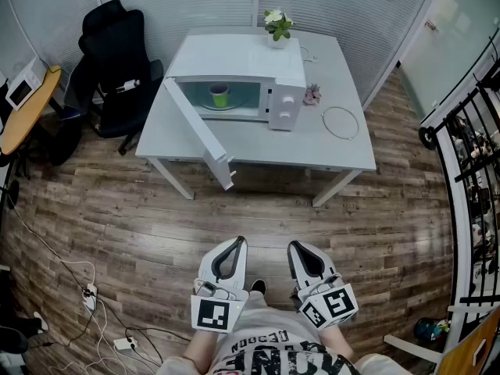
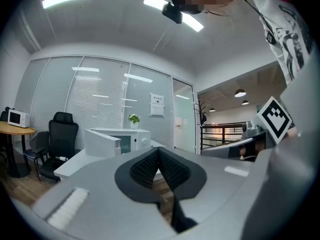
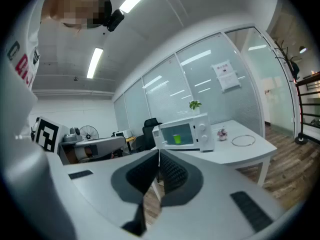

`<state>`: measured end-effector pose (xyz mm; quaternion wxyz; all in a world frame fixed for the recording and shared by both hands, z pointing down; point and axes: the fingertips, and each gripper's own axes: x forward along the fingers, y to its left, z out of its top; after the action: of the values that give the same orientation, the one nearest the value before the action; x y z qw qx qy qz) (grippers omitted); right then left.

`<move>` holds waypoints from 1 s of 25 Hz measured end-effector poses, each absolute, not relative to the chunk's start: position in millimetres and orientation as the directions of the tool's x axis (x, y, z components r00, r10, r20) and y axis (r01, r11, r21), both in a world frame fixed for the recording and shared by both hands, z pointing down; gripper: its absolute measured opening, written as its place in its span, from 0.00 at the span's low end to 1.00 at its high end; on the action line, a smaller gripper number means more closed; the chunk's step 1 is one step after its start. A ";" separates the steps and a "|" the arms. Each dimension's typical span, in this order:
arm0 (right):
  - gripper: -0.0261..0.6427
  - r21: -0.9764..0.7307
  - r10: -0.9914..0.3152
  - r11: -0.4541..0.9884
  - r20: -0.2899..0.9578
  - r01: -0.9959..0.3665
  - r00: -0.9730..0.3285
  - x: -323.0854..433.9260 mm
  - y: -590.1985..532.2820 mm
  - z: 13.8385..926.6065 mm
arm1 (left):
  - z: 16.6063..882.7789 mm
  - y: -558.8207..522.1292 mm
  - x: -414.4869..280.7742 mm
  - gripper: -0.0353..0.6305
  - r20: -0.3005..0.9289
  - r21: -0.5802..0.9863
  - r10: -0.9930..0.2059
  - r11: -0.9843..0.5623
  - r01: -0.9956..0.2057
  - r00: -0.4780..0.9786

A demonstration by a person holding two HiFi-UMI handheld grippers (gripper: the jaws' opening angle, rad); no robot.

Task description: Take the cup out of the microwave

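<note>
Well ahead of both tools: green cup [image 1: 219,95] upright on the turntable inside the microwave [image 1: 234,61], door [image 1: 199,131] swung wide open. Microwave set on a white table [image 1: 344,151], with a potted plant [image 1: 276,26] at its back edge and a thin ring [image 1: 341,122] on the tabletop to its right. Nearer, over the wood floor and well apart from the table: left gripper [image 1: 239,242] and right gripper [image 1: 297,247], side by side, each with jaws pressed together on nothing, pointed toward the microwave.

A plant [image 1: 276,25] and a wire ring [image 1: 341,107] are sitting on the table [image 1: 344,151]; a chair [image 1: 117,61] is standing just left of it.
</note>
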<state>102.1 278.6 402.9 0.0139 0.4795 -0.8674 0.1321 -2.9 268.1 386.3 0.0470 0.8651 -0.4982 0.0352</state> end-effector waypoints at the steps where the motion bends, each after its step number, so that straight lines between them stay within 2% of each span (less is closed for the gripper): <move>1: 0.07 -0.217 -0.826 0.508 0.151 -0.833 -0.543 101.8 281.7 402.5 | 386.4 271.6 -4.2 0.07 0.109 0.042 -0.863 -0.492 -0.869 0.494; 18: 0.07 -0.175 -0.846 0.504 0.095 -0.846 -0.524 114.7 309.1 383.3 | 377.1 304.9 5.5 0.07 0.085 0.000 -0.859 -0.506 -0.863 0.504; 25: 0.07 -0.212 -0.849 0.497 0.081 -0.841 -0.522 115.3 303.8 385.3 | 377.3 298.1 6.1 0.07 0.091 -0.017 -0.848 -0.526 -0.850 0.522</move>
<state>115.3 303.8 385.3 -0.0172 0.4886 -0.8650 0.1129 6.1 298.1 377.3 0.0147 0.8723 -0.4867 0.0442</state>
